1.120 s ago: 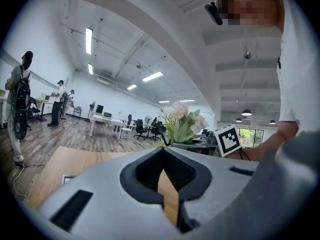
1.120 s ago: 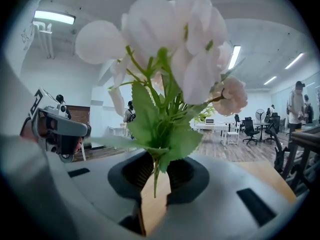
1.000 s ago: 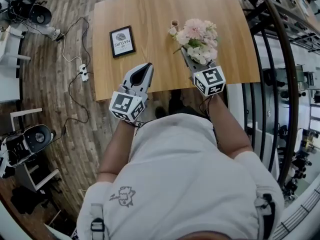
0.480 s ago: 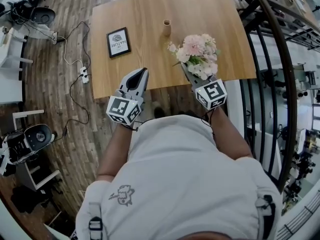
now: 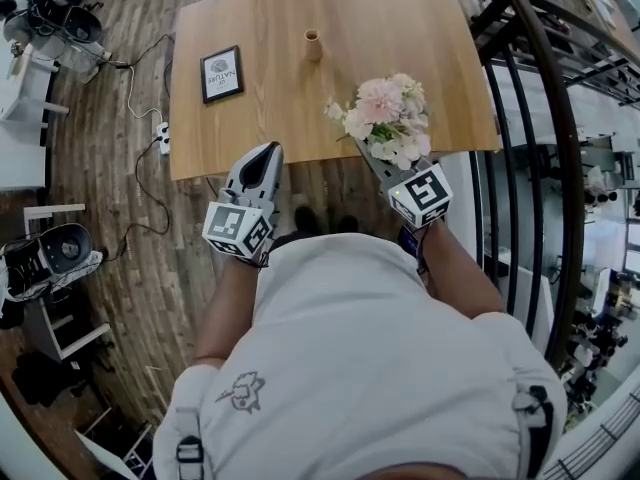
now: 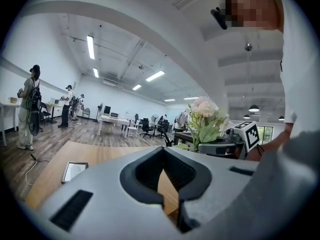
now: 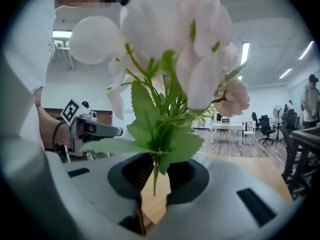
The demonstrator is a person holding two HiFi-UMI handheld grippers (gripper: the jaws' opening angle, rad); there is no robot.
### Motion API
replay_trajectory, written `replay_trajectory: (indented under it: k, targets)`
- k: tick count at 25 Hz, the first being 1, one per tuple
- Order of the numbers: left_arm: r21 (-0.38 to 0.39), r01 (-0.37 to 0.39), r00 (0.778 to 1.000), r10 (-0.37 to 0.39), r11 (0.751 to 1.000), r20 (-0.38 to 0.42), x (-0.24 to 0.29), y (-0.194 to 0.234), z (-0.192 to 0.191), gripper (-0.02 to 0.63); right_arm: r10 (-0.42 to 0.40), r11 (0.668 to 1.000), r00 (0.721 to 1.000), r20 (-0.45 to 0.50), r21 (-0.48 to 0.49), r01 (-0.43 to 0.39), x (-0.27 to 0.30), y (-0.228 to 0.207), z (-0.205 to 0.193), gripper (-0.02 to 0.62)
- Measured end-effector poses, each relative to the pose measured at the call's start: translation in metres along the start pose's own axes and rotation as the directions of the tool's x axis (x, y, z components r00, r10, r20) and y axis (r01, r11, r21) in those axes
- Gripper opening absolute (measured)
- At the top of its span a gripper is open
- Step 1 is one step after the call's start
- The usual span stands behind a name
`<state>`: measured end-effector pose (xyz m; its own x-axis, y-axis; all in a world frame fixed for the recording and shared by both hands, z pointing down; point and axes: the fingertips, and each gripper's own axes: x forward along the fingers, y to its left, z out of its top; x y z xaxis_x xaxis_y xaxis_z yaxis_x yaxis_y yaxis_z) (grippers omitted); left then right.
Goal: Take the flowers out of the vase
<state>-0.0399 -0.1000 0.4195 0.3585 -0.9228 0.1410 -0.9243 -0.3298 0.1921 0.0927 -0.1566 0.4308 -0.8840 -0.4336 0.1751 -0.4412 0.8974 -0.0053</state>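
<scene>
A bunch of pale pink flowers [image 5: 385,118] with green leaves hangs over the table's near edge. My right gripper [image 5: 372,154] is shut on its stems. In the right gripper view the stems [image 7: 152,171] stand clamped between the dark pads and the blooms fill the top. The small tan vase [image 5: 313,45] stands upright and empty far back on the wooden table [image 5: 270,128], well clear of the flowers. My left gripper [image 5: 266,152] hovers at the table's near edge with its tips together and nothing in them. The left gripper view shows the flowers [image 6: 206,119] to its right.
A framed print [image 5: 222,74] lies on the table to the left of the vase. A dark metal railing [image 5: 525,138] runs along the right side. A cable and power strip [image 5: 162,138] lie on the wooden floor at the left, near chairs.
Both grippers have drawn back toward the person. The flowers have travelled with the right gripper, away from the vase. The vase stays where it stood on the table.
</scene>
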Motion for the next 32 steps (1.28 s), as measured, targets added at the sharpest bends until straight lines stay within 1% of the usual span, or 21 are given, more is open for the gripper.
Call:
replay_trajectory:
  k: [2,5,8,11,13,18,21,26,30,32]
  targets:
    - [0.008,-0.007,1.000,0.007,1.000,-0.012,-0.004,-0.013,-0.002,0.004,0.015,1.000,1.000,0.002,0.012,-0.015,-0.011,0.001,-0.002,0.075]
    - [0.008,-0.023,1.000,0.023,1.000,-0.016,-0.020,-0.019,-0.005,0.005,0.031,0.999,0.999,0.006,0.010,-0.031,-0.024,0.012,-0.006,0.075]
    - [0.018,-0.034,0.999,0.034,0.999,-0.017,-0.043,-0.017,-0.012,0.005,0.029,1.000,1.000,0.009,0.007,-0.030,-0.031,0.028,-0.012,0.075]
    - [0.009,-0.032,0.999,0.033,0.999,-0.032,-0.047,-0.021,-0.015,0.005,0.018,0.999,1.000,0.009,0.028,-0.018,-0.041,0.027,-0.014,0.075]
    - [0.008,-0.020,0.999,0.020,1.000,-0.040,-0.046,-0.024,-0.016,0.005,0.009,1.000,1.000,0.009,0.027,-0.010,-0.046,0.027,-0.012,0.075]
    - [0.014,0.021,0.999,-0.021,1.000,-0.027,-0.079,-0.016,-0.016,0.003,-0.017,0.999,1.000,0.022,0.033,0.016,-0.048,0.067,-0.002,0.074]
    - [0.018,0.039,0.999,-0.038,0.999,-0.028,-0.086,-0.014,-0.017,0.005,-0.036,0.999,0.999,0.016,0.029,0.036,-0.050,0.074,-0.004,0.074]
    - [0.014,0.060,0.998,-0.060,0.998,-0.019,-0.116,-0.002,-0.015,0.004,-0.076,0.997,0.997,0.022,0.020,0.076,-0.049,0.101,0.004,0.074]
    - [0.042,0.104,0.994,-0.102,0.994,-0.028,-0.119,-0.006,-0.012,0.005,-0.097,0.995,0.995,0.030,0.031,0.096,-0.051,0.107,0.008,0.074]
    - [0.048,0.118,0.993,-0.117,0.992,-0.025,-0.130,-0.003,-0.011,0.005,-0.102,0.994,0.994,0.037,0.032,0.101,-0.049,0.120,0.010,0.072]
